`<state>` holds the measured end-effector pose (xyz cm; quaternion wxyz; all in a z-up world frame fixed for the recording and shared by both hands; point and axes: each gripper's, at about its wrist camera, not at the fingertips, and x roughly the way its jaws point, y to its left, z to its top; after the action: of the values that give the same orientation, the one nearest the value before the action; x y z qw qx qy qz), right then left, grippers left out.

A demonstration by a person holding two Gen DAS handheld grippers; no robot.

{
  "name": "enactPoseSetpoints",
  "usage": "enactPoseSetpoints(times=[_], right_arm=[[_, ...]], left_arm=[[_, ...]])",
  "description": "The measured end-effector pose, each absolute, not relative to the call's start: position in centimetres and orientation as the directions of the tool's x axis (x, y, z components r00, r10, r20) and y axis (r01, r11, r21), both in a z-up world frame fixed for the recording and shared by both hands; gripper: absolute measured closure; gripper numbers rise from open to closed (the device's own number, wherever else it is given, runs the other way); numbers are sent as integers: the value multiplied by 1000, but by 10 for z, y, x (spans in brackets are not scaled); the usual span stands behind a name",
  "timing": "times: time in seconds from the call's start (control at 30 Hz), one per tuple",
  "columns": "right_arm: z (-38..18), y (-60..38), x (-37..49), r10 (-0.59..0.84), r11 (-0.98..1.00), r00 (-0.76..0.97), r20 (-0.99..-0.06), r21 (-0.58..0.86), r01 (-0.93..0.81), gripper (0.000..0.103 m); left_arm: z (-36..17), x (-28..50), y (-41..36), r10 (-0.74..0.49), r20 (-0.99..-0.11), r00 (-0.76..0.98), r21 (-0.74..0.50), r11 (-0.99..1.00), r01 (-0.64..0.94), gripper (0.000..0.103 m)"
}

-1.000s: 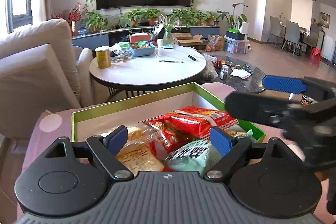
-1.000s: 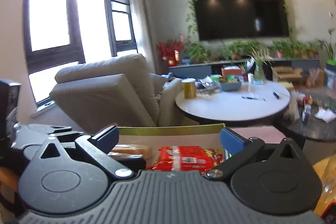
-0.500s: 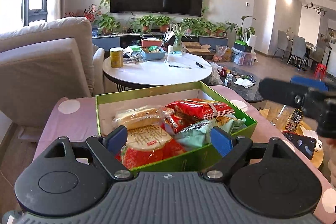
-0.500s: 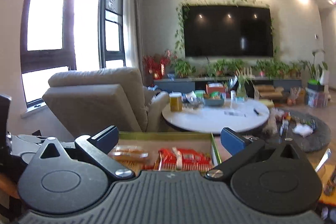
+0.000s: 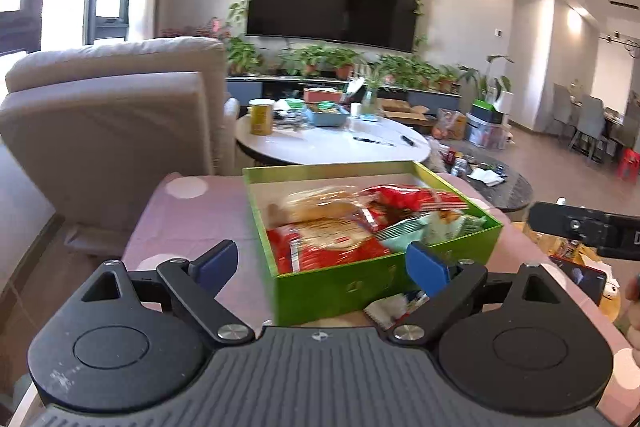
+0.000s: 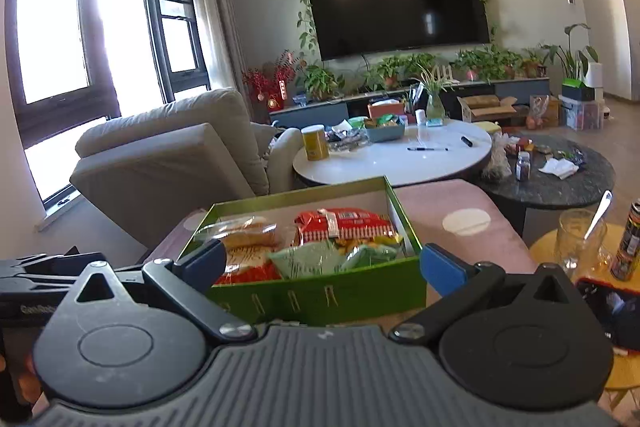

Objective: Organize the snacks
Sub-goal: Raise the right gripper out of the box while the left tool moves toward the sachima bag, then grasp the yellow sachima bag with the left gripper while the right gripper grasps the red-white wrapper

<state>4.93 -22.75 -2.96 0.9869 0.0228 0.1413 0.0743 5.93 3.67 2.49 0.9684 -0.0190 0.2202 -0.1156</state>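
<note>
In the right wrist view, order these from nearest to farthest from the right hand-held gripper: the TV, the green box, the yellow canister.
1. Green box, just ahead of the right hand-held gripper.
2. Yellow canister, left side of the white round table.
3. TV, on the far wall.

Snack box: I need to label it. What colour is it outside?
Bright green box, clearest in the right wrist view.

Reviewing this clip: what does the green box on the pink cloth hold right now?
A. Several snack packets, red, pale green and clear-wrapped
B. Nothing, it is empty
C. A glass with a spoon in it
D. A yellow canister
A: the green box is open-topped and shows a red packet, a pale green packet and a clear-wrapped bread packet lying inside it.
</note>
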Motion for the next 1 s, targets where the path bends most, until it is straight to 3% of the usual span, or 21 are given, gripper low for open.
enactPoseSetpoints(times=[0.1, 0.5, 1.0], right_arm=[[-33, -222, 44, 157, 988, 945, -286, 56, -147, 43], [-45, -209, 40, 178, 984, 920, -349, 73, -163, 43], [-63, -209, 54, 142, 990, 890, -433, 79, -120, 43]], left_arm=[[20, 54, 47, -216, -433, 875, -88, 976, 198, 7], [-22, 65, 41, -195, -571, 797, -89, 980, 176, 7], [-41, 89, 34, -144, -626, 766, -74, 989, 125, 8]])
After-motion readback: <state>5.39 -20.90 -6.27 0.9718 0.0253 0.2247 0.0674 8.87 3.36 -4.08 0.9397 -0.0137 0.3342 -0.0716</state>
